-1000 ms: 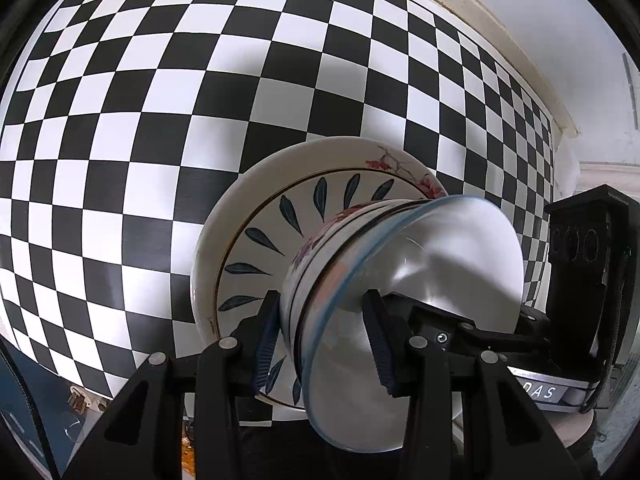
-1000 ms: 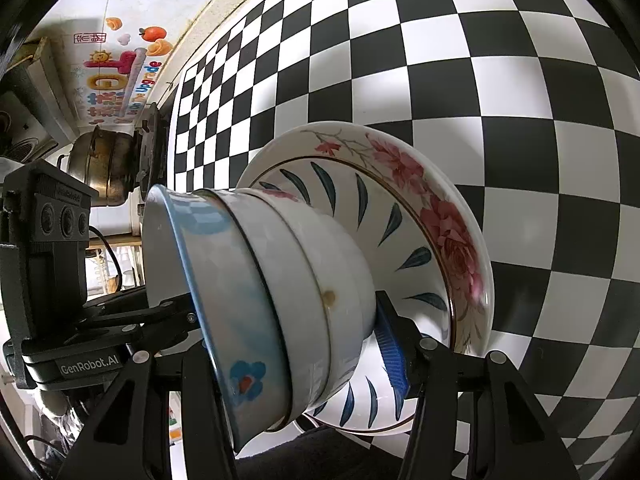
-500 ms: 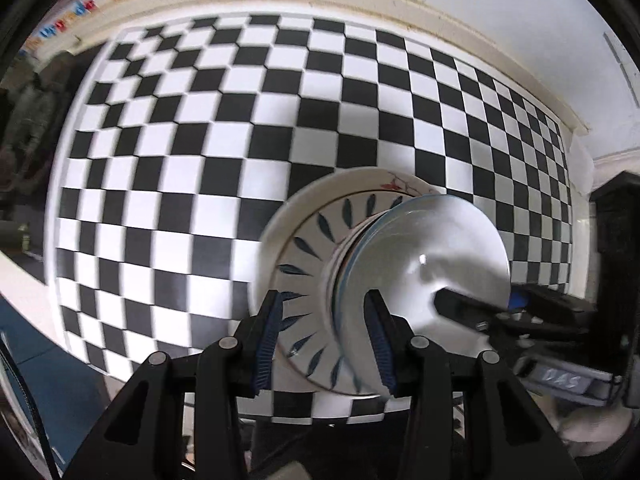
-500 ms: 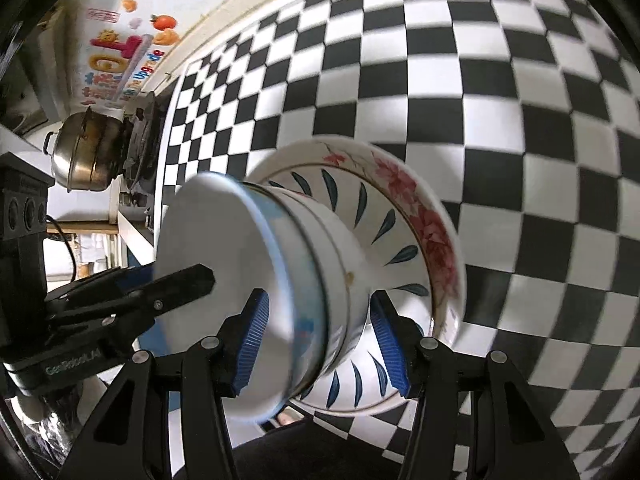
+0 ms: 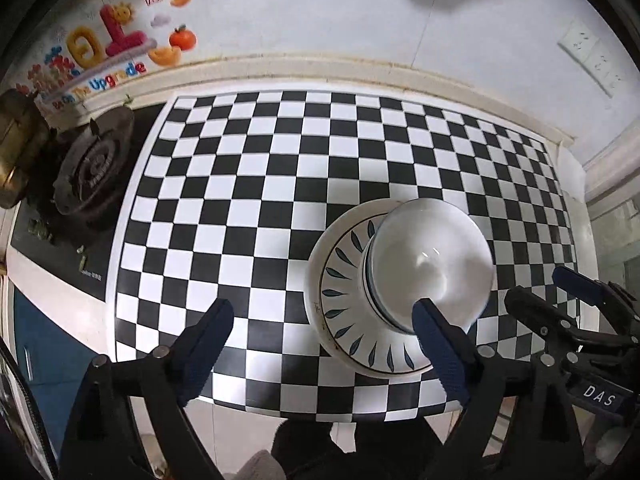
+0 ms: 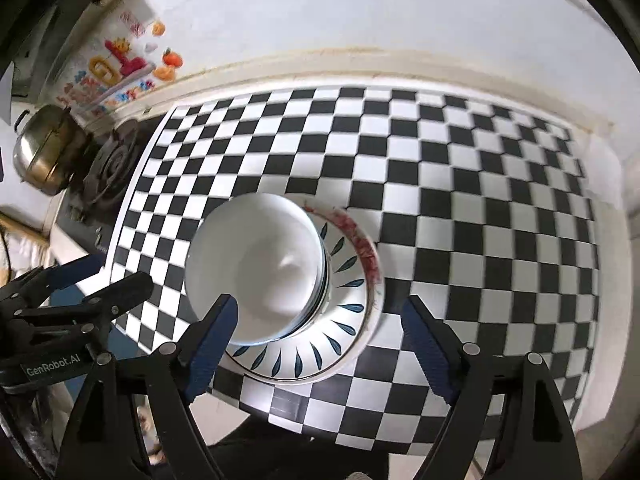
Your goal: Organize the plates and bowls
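Two glazed ceramic plates (image 6: 344,344) are seen stacked beneath nested white bowls (image 5: 430,264), count uncertain; both the left gripper (image 5: 324,344) and right gripper (image 6: 320,336), just opened, hold nothing.

Left wrist view: steeply down from above the surface (image 5: 256,208), bowl stack (image 5: 430,264) lower right.
Right wrist view: same downward angle, stack (image 6: 256,268) lower left.
Shared: checkered surface, stack, stove (image 5: 94,168).

Black angular frames carry both grippers: left gripper (image 5: 324,344), right gripper (image 6: 320,338), blue ribbed pads (image 6: 210,340), silver screws, lettering apparently reading "GenRobot.AI" and "DAS".
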Available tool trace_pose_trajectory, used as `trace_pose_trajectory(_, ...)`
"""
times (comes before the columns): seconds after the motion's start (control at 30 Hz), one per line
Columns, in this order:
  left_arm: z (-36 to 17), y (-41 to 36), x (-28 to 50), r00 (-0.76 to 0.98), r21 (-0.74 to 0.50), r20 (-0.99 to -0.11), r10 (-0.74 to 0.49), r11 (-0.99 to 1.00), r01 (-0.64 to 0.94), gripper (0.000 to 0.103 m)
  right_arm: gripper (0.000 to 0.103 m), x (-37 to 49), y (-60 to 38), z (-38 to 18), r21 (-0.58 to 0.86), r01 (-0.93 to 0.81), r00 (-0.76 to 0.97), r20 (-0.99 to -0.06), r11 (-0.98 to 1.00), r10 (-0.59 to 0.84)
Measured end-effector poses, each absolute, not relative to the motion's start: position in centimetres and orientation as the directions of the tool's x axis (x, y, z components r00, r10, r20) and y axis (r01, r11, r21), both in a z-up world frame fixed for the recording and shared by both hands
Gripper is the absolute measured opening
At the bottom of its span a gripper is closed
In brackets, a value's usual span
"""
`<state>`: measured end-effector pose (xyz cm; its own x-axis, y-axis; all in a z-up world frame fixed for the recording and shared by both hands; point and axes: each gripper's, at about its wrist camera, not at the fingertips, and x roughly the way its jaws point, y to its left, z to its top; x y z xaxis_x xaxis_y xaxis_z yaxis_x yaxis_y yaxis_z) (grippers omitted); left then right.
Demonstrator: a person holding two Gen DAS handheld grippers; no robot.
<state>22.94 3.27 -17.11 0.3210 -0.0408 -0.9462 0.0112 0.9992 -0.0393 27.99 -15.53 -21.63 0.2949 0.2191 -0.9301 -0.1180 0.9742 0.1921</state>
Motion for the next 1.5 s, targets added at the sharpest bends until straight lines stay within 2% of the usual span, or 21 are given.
trace_pose_trajectory(0.43,-11.7,4.7,17.3,0.460,0.006,-0.887,-0.048,0.993,0.116,0.094,0.089,20.1,-12.8,-16.2,0.125,0.040,0.452,-0.887,0.991,0.094)
trace_pose_trajectory(0.63,-7.6,5.1,12.8,0.564,0.012,-0.824,-0.054,0.994,0.113,0.094,0.089,15.3,-12.4,-12.8,0.109,0.070,0.515,-0.855,0.992,0.058)
trace_pose_trajectory(0.8,-4.2,5.5,8.1,0.640,-0.003,-0.766,-0.061,0.996,0.091,0.094,0.092,9.7,-12.4,-8.5,0.090,0.089,0.611,-0.791,0.992,0.017)
trace_pose_trajectory(1.1,-0.7,5.4,-0.8,0.699,-0.002,-0.715,-0.027,0.999,0.036,0.094,0.094,-0.5,-12.9,-1.8,0.065,0.080,0.715,-0.699,0.995,-0.012)
trace_pose_trajectory(1.37,1.5,4.5,-7.8,0.752,0.021,-0.660,0.000,1.000,0.019,0.094,0.094,-7.9,-12.5,1.3,0.042,0.045,0.753,-0.658,0.998,-0.007)
trace_pose_trajectory(1.5,1.8,4.4,-10.1,0.753,0.018,-0.659,0.000,1.000,0.015,0.094,0.094,-11.3,-12.2,2.6,0.023,0.037,0.777,-0.629,0.999,-0.014)
